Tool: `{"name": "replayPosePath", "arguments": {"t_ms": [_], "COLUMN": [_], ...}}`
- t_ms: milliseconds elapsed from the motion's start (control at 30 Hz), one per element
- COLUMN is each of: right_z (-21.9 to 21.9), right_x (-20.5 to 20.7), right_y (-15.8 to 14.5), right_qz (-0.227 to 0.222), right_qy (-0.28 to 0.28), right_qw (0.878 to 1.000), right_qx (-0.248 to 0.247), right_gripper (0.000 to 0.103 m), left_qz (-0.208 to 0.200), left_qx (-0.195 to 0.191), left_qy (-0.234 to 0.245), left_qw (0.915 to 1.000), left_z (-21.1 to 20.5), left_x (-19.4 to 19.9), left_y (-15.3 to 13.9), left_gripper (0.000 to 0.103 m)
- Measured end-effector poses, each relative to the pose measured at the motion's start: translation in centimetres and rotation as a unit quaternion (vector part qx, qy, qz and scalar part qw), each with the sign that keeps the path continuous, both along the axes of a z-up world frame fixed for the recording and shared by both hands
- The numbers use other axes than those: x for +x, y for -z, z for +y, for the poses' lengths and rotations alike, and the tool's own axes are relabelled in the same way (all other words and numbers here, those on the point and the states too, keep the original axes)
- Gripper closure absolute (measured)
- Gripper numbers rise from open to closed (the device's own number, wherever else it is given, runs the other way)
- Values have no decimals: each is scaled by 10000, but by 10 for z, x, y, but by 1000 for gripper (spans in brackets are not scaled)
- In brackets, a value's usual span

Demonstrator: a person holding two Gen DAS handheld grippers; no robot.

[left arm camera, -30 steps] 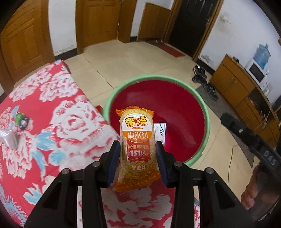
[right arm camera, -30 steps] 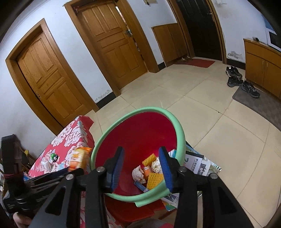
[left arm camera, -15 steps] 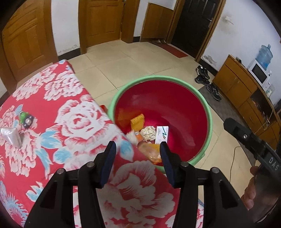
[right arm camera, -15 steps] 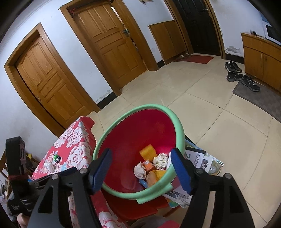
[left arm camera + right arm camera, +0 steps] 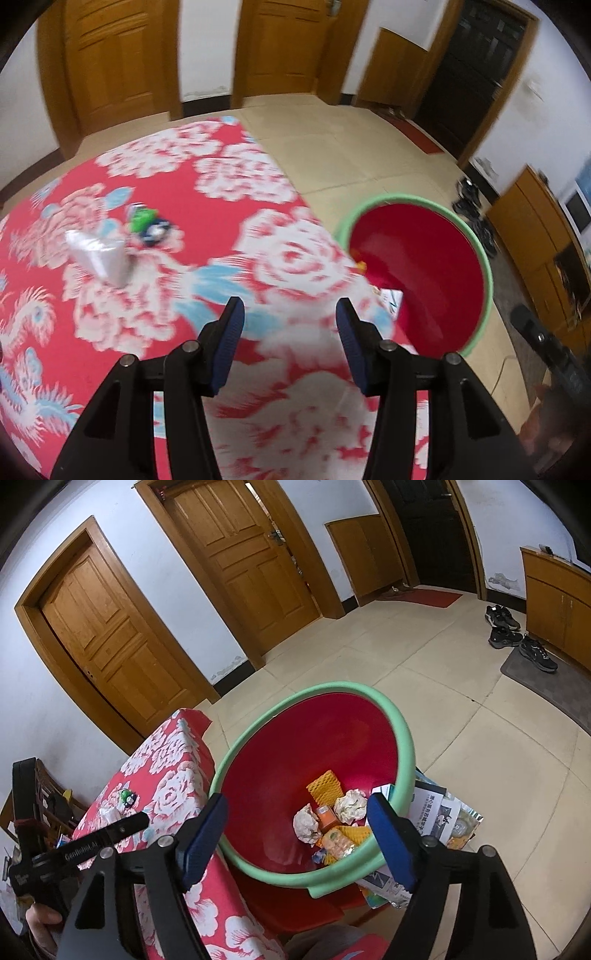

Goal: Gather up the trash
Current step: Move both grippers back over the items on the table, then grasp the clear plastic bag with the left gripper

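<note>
The left gripper [image 5: 288, 325] is hanging over the floral tablecloth [image 5: 258, 206], jaws apart and empty. The right gripper [image 5: 297, 834], its jaws just now widening with nothing between them, is hovering above the red bin [image 5: 402, 738], where wrappers and crumpled paper [image 5: 349, 805] are lying. A clear plastic wrapper [image 5: 99, 254] and a small green item [image 5: 142, 219] are remaining on the table. Risk: the flimsy wrapper could slide from a shallow pinch.

A smooth, slightly glossy red plastic bin [image 5: 280, 760] with a pale green rim holds crumpled white paper [image 5: 349, 805] and shiny snack wrappers [image 5: 334, 843]. Printed floral cloth [image 5: 184, 206] covers the surface. The doors [image 5: 243, 561] are varnished wood, above glazed beige floor tiles [image 5: 480, 746].
</note>
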State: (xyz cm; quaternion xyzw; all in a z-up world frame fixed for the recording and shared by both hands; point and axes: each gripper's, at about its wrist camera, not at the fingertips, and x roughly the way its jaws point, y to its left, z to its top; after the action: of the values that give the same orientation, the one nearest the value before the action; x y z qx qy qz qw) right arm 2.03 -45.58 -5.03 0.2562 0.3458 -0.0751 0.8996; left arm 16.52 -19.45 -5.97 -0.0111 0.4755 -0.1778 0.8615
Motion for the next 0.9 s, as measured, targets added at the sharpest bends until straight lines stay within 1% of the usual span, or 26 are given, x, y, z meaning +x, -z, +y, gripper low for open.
{"name": "replayPosePath", "arguments": {"t_ms": [300,467,567,733,800,900], "right_z": [8,9,9,10,11,13], "right_x": [5,6,6,6,6,8], "right_y": [0,1,1,1,1,1], "right_qz": [70,89,90,95,104,119], "right_qy": [-35,-34,-25,5,-8,-48], "right_qw": [10000,10000,10000,10000,9999,9999], "right_qx": [9,21,17,22,12,-14], "right_gripper": [19,18,17,16,16,16], "left_qz": [-159,-218,-232,-142,10,90], "left_qx": [38,140,142,135,178,-76], "left_qy": [-773,-1216,-1516,-1881,-2037,-2061], "left_qw": [9969,9922,9881,9820,9789,9785], "left_z": [53,77,95,118,126,131], "left_x": [20,34,44,62,71,75], "left_y": [-7,-8,-7,3,13,19], "left_gripper": [51,51,51,51,51,51]}}
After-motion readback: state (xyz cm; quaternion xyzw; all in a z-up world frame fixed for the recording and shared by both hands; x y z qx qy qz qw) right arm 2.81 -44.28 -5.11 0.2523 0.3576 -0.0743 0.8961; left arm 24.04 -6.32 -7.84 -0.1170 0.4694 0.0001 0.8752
